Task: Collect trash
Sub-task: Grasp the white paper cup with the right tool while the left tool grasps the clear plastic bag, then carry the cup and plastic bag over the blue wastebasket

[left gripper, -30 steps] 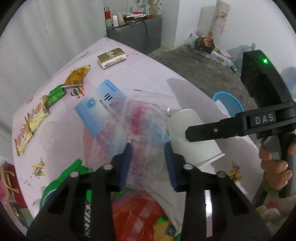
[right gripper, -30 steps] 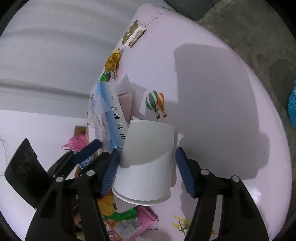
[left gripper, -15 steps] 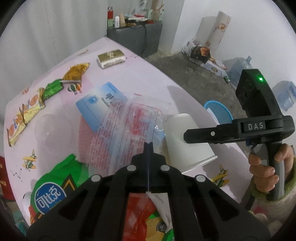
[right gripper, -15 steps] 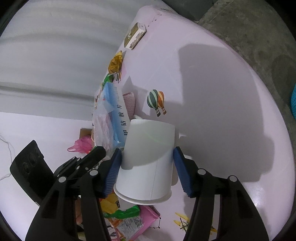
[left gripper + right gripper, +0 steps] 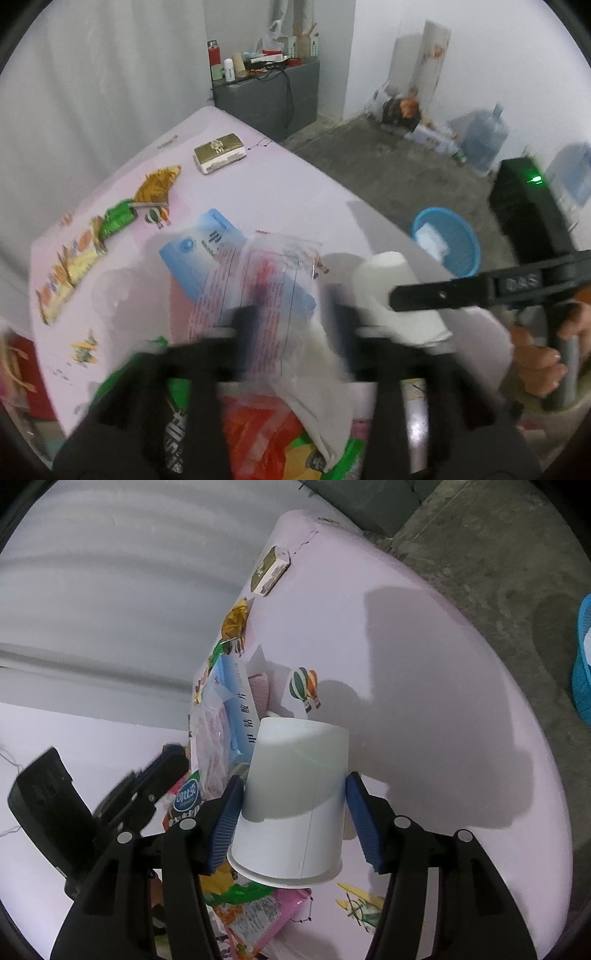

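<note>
Left wrist view: the left gripper (image 5: 295, 325), blurred, has its fingers spread over a clear wrapper (image 5: 273, 291) near the tabletop (image 5: 295, 192) middle. Right wrist view: the right gripper (image 5: 293, 821) grasps an upturned cup (image 5: 291, 805) near the tabletop's front edge.

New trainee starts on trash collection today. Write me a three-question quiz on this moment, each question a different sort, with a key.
1. True or false: the left gripper is shut.
2. The right gripper has its fingers around: A) the white paper cup, B) a gold box, C) a green wrapper.
3. What colour is the basket on the floor?
Key: 1 false, its fingers stand apart; 2 A; 3 blue.
</note>
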Motion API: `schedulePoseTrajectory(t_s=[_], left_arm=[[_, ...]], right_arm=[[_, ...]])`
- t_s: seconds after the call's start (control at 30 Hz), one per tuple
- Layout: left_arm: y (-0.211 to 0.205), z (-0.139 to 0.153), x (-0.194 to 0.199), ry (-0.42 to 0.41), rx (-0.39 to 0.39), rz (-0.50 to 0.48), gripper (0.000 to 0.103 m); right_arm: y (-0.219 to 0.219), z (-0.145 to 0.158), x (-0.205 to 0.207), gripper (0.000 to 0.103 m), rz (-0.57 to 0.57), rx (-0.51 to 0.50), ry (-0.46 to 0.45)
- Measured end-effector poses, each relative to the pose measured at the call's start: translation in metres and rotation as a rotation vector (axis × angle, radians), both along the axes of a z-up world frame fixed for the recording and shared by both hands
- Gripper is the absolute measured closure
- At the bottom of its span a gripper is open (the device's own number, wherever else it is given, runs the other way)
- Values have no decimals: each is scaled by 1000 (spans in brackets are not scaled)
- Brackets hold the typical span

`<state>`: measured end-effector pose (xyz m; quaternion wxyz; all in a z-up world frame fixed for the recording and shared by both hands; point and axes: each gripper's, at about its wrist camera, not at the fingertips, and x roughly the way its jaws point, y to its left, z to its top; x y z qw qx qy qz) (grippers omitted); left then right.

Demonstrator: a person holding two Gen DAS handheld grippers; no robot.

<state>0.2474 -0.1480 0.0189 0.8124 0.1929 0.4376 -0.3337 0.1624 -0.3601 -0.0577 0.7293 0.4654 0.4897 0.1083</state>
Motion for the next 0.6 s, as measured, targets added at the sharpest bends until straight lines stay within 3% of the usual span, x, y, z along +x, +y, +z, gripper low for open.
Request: schedulePoseTrajectory(t_s=[0.1,0.23,0.3,0.37,0.6], left_arm=[[-21,-8,-3,-57,90,-24,48],[-32,-20,4,-46,151,22,49],[-33,-26,11,-37,164,55,55],[-30,-30,13,-13,155,70,69],[-17,-24,15,43,56,91,97]], right_arm=[[-4,-3,-6,47,-11,8,4],[-7,-8,-10,47,-18,18,8],[-8,-10,-10,47,-15,21,10],[-8,-12,-11,47,-14,23,12],[-11,-14,-13,47,-11,33,3]])
